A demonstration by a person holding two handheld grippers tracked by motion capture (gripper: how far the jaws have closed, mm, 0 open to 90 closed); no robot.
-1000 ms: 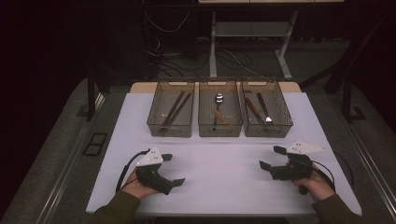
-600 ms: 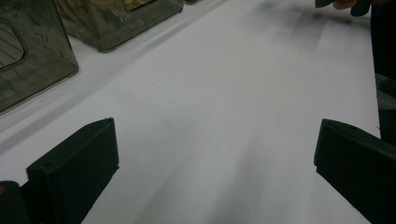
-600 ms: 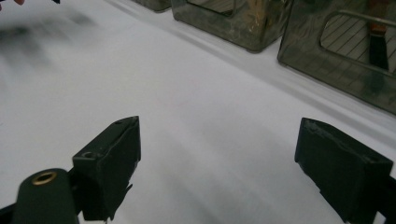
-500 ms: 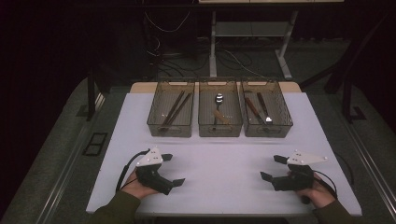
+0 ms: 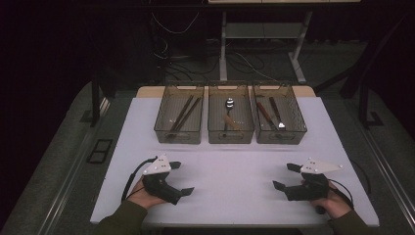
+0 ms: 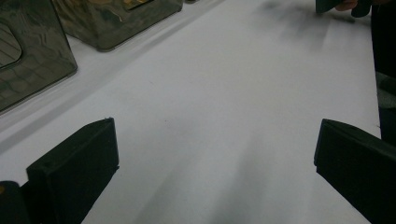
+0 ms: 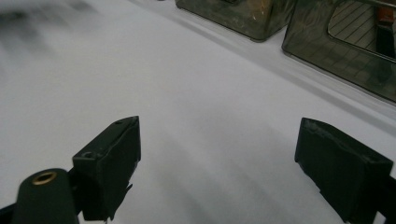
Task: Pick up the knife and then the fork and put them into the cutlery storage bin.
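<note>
Dim room, blurred gripper-view edges

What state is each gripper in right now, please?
Left gripper: open, holding nothing, above the table.
Right gripper: open, holding nothing.

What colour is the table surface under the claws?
White, plain and unpatterned; the table shows best in the high view.

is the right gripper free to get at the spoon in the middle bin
Probably yes: the right gripper is open and empty, bare table lies between, and the spoon sits uncovered in the open-topped middle bin.
</note>
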